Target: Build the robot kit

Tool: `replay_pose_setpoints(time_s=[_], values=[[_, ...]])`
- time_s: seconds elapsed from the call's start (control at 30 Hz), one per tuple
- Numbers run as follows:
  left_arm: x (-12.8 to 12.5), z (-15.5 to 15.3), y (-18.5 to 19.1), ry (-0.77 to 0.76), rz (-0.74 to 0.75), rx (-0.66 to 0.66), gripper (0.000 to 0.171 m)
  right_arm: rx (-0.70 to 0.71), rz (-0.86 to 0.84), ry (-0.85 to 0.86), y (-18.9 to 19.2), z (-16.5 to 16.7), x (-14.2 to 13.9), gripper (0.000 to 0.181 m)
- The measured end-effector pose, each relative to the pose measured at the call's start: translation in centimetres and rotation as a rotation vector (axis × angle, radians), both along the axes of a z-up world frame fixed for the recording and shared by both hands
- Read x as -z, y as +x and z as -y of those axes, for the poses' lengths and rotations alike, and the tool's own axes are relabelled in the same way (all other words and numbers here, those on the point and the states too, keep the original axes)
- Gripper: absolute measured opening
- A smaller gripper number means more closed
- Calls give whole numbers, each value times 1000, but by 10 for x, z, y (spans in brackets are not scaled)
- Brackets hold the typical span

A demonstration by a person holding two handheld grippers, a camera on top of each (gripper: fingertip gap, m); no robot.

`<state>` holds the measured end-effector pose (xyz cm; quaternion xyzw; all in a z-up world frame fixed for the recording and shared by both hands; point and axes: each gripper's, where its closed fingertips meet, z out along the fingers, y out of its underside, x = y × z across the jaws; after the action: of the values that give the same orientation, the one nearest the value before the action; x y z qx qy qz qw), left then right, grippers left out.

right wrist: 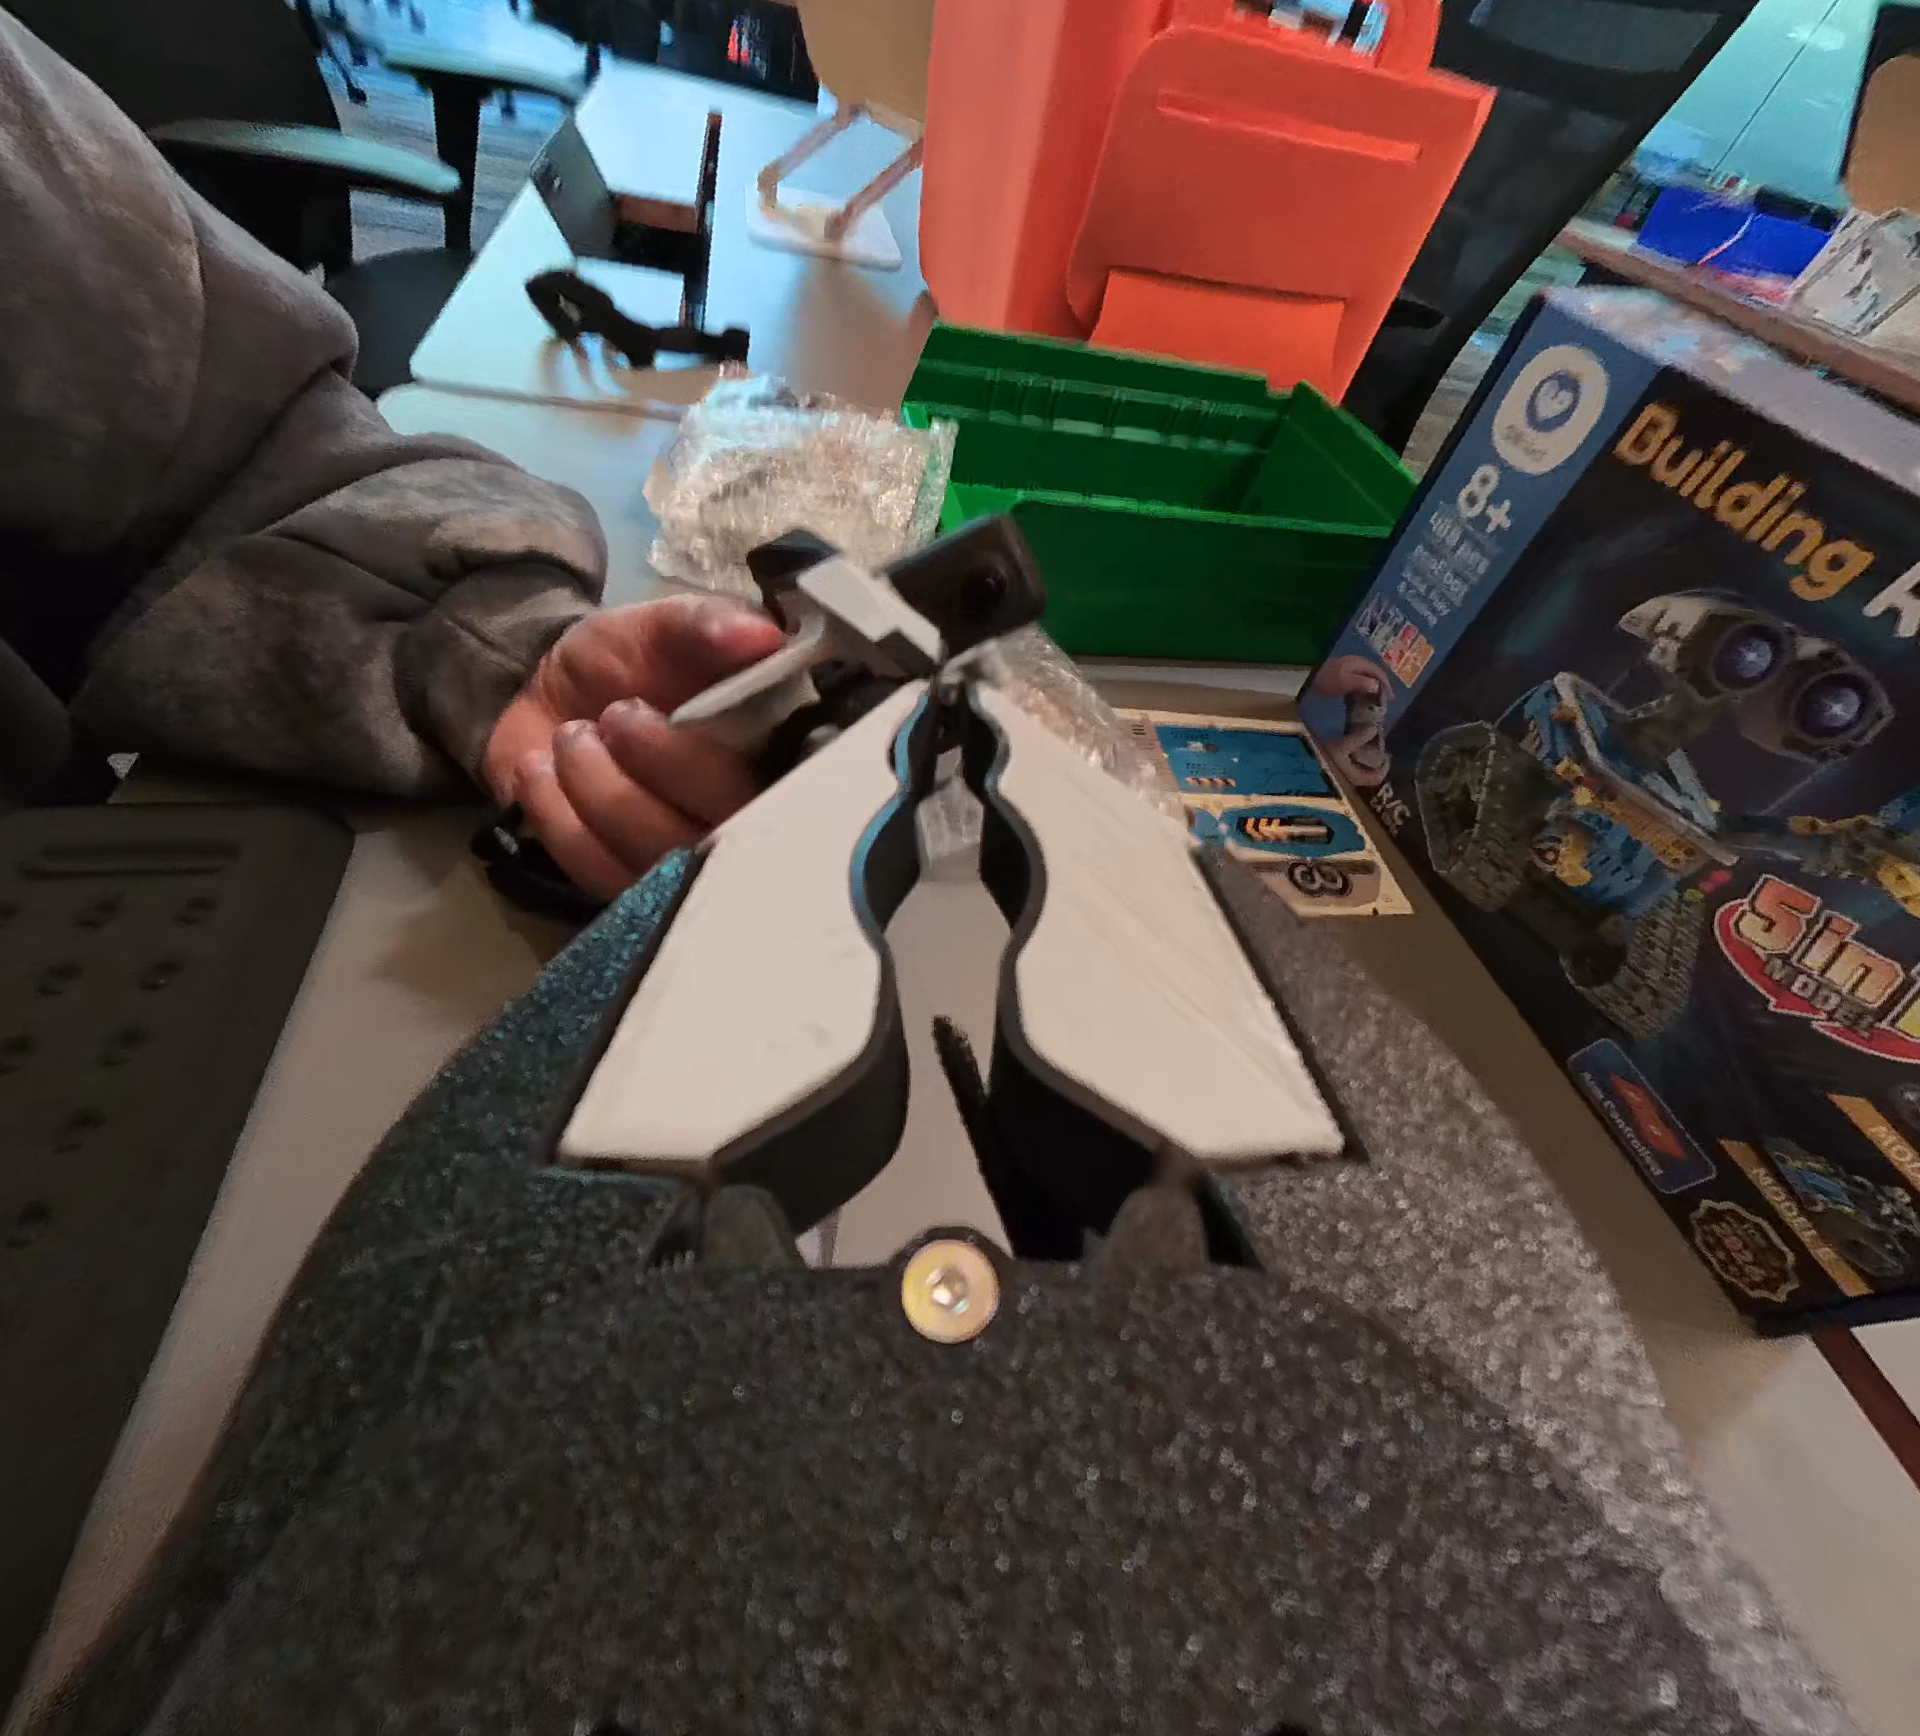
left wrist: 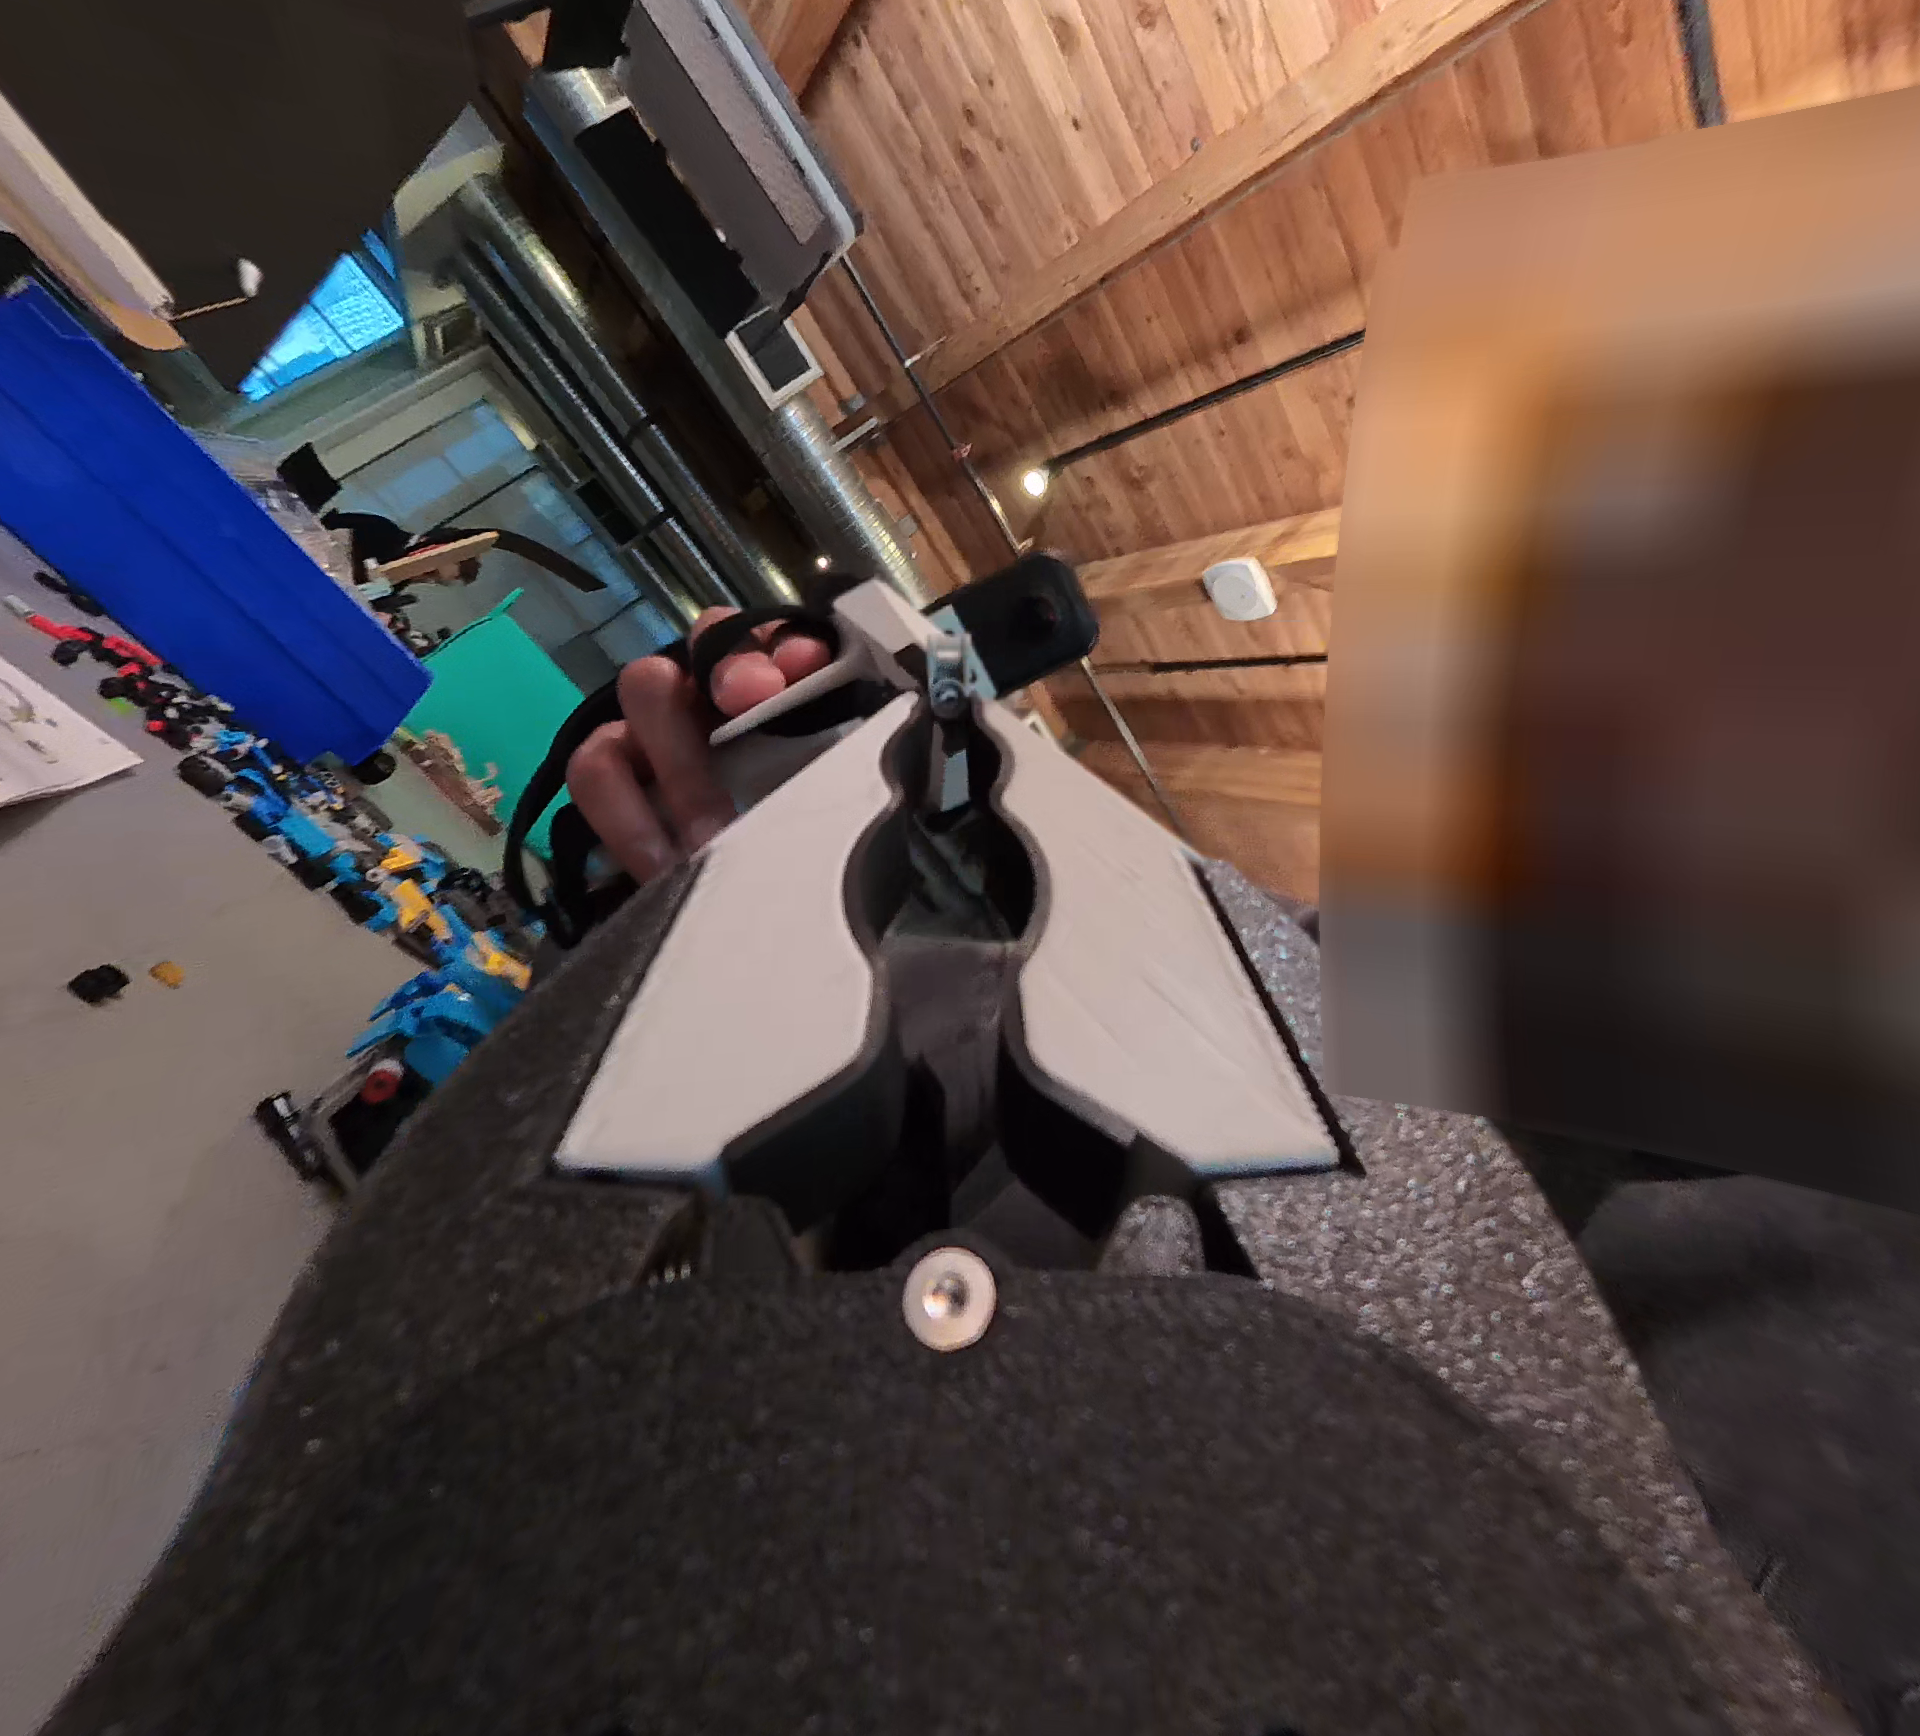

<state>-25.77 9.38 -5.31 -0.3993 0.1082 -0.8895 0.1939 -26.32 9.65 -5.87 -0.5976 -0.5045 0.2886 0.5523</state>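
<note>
Fingertips of the left gripper (left wrist: 948, 715) are being pressed together on a grey part (left wrist: 951, 673) at mid-frame. The right gripper (right wrist: 940, 694) is being held tip to tip with it, jaws nearly together; whether the part is being pinched by it cannot be told. Farther off, bricks (left wrist: 416, 897) are being left strewn at left, a green bin (right wrist: 1164, 481) and orange bag (right wrist: 1195, 159) above centre.

Rough knotty wood ceiling (left wrist: 1143, 76), glossy printed cardboard box (right wrist: 1662, 803), matt orange felt bag (right wrist: 1195, 159), glossy green plastic bin (right wrist: 1143, 481)
</note>
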Motion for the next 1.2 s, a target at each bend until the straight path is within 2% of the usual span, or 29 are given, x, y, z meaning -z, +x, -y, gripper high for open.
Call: replay_pose_setpoints(time_s=[0.17,0.53,1.0,1.07,1.13,1.17,1.2], values=[[3,0,2,44,-48,-28,5,-2,1,-18,1,-1,2,3],[2,-4,0,37,-41,-40,5,22,-11,22,5,-2,-5,0],[7,-1,6,103,-118,-73,5,-4,9,-15,3,-1,3,0],[7,3,10,166,-163,-75,5,6,50,-24,14,-6,3,0],[14,6,16,286,-273,-134,5,39,65,-53,43,-15,-5,0],[21,5,19,362,-357,-182,5,14,111,-152,62,-12,1,0],[29,2,21,449,-445,-241,6,14,214,-282,85,-9,19,9]])
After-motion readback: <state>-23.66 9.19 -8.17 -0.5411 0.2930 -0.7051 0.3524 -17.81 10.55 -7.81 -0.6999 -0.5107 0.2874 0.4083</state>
